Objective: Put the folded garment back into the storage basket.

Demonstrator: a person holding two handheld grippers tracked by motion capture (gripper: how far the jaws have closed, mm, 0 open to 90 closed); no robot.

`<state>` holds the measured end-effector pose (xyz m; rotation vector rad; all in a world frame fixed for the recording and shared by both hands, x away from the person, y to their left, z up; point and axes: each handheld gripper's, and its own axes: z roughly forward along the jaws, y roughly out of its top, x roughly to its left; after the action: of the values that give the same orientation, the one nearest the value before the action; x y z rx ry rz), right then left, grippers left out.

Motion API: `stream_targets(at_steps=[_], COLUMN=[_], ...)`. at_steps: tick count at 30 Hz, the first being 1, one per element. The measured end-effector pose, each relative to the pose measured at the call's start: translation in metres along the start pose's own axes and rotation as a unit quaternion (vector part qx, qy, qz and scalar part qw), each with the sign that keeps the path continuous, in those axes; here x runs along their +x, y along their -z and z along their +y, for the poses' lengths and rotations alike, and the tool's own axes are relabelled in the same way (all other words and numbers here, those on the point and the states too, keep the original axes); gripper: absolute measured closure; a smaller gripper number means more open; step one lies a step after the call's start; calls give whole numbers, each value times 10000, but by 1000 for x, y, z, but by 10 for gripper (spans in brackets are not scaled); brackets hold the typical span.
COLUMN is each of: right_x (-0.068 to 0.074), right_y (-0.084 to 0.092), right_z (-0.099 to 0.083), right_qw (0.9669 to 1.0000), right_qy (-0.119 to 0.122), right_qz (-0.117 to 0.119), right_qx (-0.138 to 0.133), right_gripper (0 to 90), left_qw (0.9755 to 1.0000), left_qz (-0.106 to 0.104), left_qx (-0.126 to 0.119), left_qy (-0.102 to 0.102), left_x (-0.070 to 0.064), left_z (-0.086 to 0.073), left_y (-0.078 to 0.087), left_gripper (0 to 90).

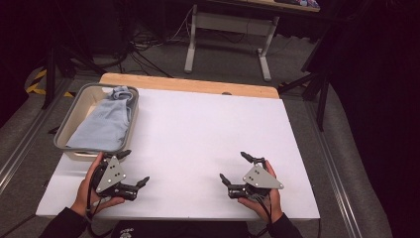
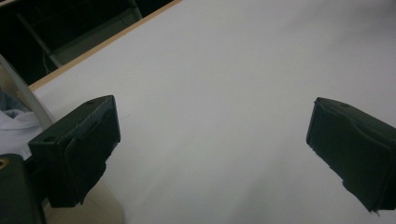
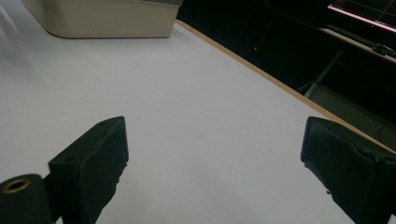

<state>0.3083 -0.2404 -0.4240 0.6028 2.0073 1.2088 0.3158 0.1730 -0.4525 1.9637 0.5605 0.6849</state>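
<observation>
Nearest, at the front edge of the counter [image 1: 198,144]: left gripper [image 1: 132,168] held low in the left hand [image 1: 91,191], jaws spread wide, nothing between them. Just beside the near end of the tray [image 1: 67,131], one jaw almost at its rim, not touching so far as can be judged. Confirmed in the left gripper view: left gripper [image 2: 212,154] wide apart over bare white surface, with the tray wall [image 2: 28,100] and a bit of pale cloth [image 2: 14,123] at the left edge.

On the other side, right gripper [image 1: 234,168] in the right hand [image 1: 262,196], likewise spread and empty, well apart from the tray. In the right gripper view, right gripper [image 3: 212,163] open over bare counter, tray [image 3: 107,18] far ahead.

Farther back, at the left: light blue cloth [image 1: 106,121] lying loosely inside the tray, one end bunched against the far rim.

Judged from this: work not yet begun or only at the start. Cloth untouched in the tray; reaching, pinching and lifting out probably all left to do.
</observation>
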Motion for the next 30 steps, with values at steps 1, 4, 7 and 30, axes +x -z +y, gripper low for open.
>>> stream_targets(at_steps=[1,4,7,30], right_x=[0,-1,-1,3], right_y=[0,-1,-2,-3], right_z=[-1,-2,-3,-1], right_qw=[10000,10000,10000,10000], right_qy=[-16,-42,-24,44], right_qz=[1,15,28,39], right_qx=[6,2,-7,12], right_gripper=[79,80,80,81], left_qw=[10000,10000,10000,9998], left_qz=[-19,-2,16,-118], left_qx=[12,2,-13,-104], left_qy=[20,-21,-28,-90], left_x=[0,-1,-2,-3], left_z=[-1,-1,0,2], left_y=[-1,-1,1,3], left_gripper=[37,40,39,37])
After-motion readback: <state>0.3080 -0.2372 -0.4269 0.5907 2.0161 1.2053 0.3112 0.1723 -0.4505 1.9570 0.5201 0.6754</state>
